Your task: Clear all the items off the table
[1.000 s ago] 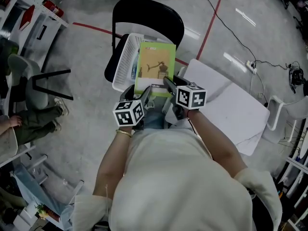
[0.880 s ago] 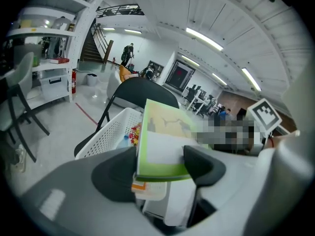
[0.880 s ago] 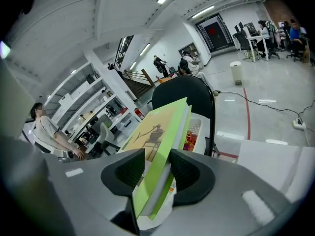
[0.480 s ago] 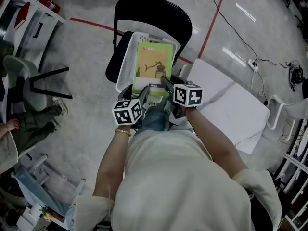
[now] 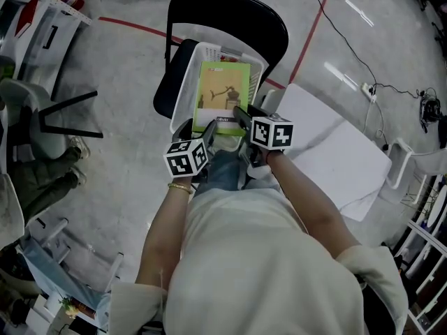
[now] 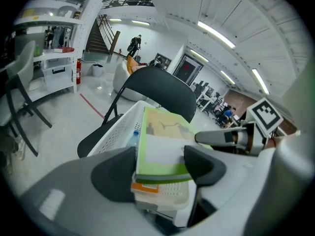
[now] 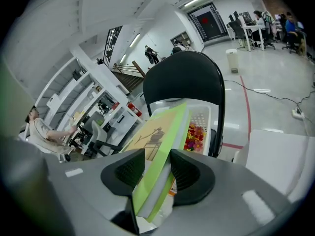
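A green-covered book (image 5: 223,96) hangs over a white perforated basket (image 5: 183,89) that stands on a black folding chair (image 5: 230,5). Both grippers hold the book at its near end. My left gripper (image 5: 209,130) spans the book's width; in the left gripper view its dark pads (image 6: 115,173) press on both sides of the book (image 6: 162,146). My right gripper (image 5: 241,116) is shut on the book's right edge; in the right gripper view the book (image 7: 157,141) stands edge-on between the pads (image 7: 125,171). An orange-labelled item lies in the basket (image 6: 115,132) under the book.
A white table (image 5: 328,152) stands to the right of the chair. Colourful small pieces (image 7: 194,132) lie in the basket (image 7: 204,119). Another chair (image 5: 56,117) and white shelving (image 5: 42,19) are at the left. A cable (image 5: 335,47) runs across the grey floor.
Both grippers have carried the book forward and down towards the chair, so it now lies more squarely over the basket. Both grips are unchanged.
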Available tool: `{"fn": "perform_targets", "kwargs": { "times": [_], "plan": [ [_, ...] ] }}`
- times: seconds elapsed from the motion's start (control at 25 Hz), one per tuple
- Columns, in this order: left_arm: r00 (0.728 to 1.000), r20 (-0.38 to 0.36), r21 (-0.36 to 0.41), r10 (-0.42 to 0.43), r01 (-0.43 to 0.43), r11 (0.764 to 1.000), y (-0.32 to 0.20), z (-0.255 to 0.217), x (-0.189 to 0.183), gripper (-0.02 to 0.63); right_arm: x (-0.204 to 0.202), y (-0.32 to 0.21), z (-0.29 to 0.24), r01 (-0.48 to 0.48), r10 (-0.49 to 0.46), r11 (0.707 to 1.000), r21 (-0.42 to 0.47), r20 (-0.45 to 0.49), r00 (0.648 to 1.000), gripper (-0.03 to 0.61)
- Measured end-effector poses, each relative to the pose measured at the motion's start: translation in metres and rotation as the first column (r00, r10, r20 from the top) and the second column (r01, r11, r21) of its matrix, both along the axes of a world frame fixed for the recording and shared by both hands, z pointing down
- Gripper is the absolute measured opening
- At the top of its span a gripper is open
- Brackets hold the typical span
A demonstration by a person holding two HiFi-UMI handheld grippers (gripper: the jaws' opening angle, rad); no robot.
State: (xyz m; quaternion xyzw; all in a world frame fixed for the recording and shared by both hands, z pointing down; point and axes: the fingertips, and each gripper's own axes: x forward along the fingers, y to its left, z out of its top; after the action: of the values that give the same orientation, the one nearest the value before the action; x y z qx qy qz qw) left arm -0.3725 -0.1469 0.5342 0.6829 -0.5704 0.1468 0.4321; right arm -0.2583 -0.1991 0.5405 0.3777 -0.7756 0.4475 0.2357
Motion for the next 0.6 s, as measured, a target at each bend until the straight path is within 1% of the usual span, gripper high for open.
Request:
{"fn": "perform_targets", "kwargs": {
  "times": [0.12, 0.28, 0.4, 0.6],
  "plan": [
    [1.000, 0.017, -0.011, 0.013, -0.013, 1.000, -0.004, 0.004, -0.004, 0.308, -0.007, -0.005, 0.002, 0.013, -0.013, 1.000, 0.005, -0.005, 1.000, 0.163],
    [0.999, 0.036, -0.021, 0.015, -0.015, 1.000, -0.008, 0.006, -0.006, 0.310, -0.016, -0.005, 0.001, 0.068, -0.066, 0.997, 0.045, -0.043, 0.997, 0.156],
    [1.000, 0.026, -0.025, 0.000, 0.001, 1.000, -0.009, 0.006, -0.008, 0.308, -0.021, 0.001, 0.001, 0.082, -0.080, 0.996, 0.039, -0.038, 0.996, 0.156],
    [1.000, 0.028, -0.025, 0.012, -0.011, 1.000, -0.009, 0.006, -0.006, 0.305, -0.019, 0.009, 0.002, 0.090, -0.089, 0.995, 0.030, -0.036, 0.995, 0.152]
  ]
}}
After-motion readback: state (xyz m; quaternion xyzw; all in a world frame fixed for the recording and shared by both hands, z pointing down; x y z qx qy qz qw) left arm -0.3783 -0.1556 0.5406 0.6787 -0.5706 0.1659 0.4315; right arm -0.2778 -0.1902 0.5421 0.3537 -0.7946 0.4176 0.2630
